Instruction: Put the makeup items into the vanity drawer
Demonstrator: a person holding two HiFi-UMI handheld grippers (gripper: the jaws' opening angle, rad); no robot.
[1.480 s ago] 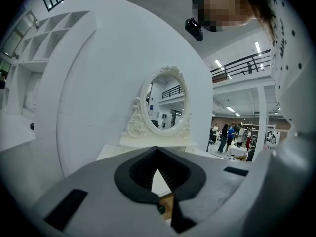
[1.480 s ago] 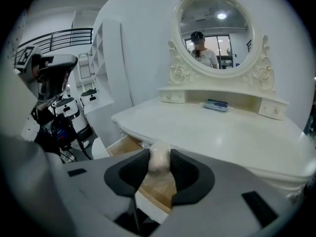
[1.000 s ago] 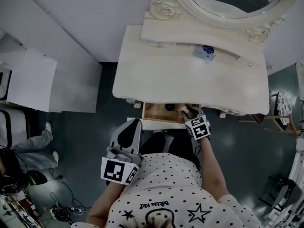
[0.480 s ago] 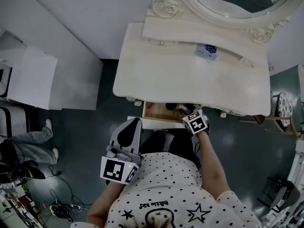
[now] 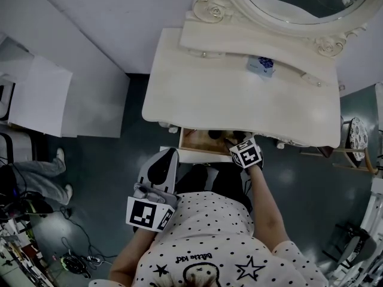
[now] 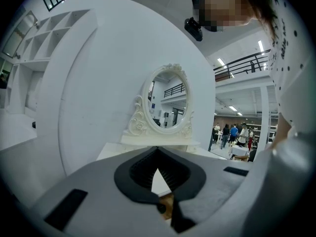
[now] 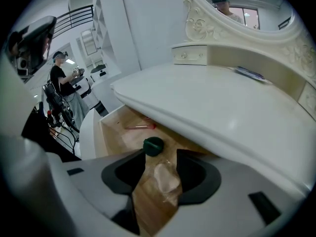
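1. The pale pink makeup puff in clear wrap [image 7: 167, 177] lies loose between the wide jaws of the right gripper [image 7: 161, 153], which have just been opening.
2. It rests on the floor of the open wooden drawer [image 7: 106, 132].
3. A dark green round cap [image 7: 153, 145] lies just beyond.

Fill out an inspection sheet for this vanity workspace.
Surface: white vanity top bare except a small blue-patterned packet on its rear shelf.
Job's things: drawer open; inside lie a slim pink tube, a dark green round item and a clear-wrapped pale pink item.
Clutter: nothing seen.
Grippers: right gripper open over the drawer, jaws just been opening, the wrapped item loose between them; left gripper shut, empty.
Cables: loose cables on the floor, lower left.
Surroundings: oval mirror; bystander at left.
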